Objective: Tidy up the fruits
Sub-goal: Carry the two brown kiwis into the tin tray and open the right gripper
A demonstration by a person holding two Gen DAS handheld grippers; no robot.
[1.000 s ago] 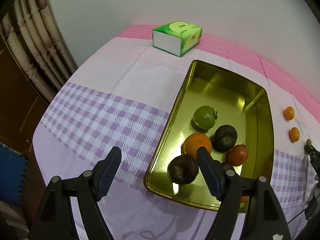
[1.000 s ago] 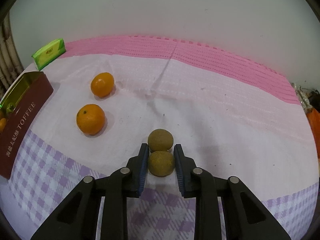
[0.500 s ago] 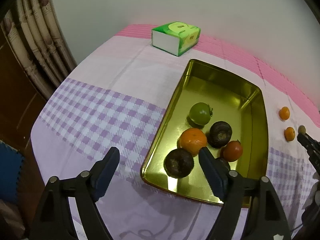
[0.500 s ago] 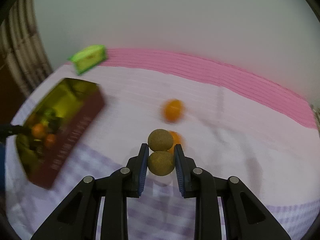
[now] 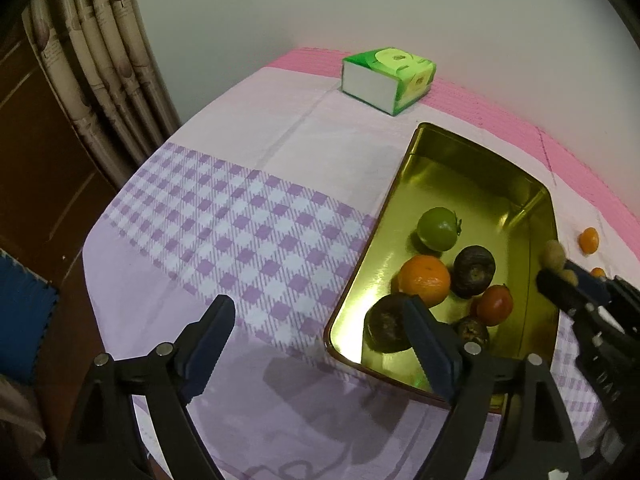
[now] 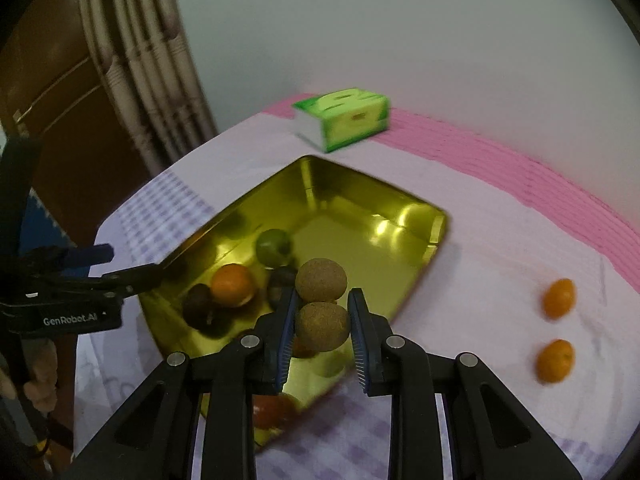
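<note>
Fruit pair (image 6: 321,307), brown, small and joined, sits clenched between the right gripper (image 6: 321,330) fingers above the gold tray (image 6: 424,268); light, firm, rough-skinned, best held across its middle. Left gripper (image 5: 320,344) hangs released.

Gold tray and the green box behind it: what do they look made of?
The gold tray looks like thin metal, probably tinplate: its glossy inside mirrors the fruit and shows bright glare spots. The green box looks like a soft, glossy printed tissue pack, though paper or plastic film is unclear.

Two brown fruits (image 6: 321,326) above gold tin (image 6: 416,276)
</note>
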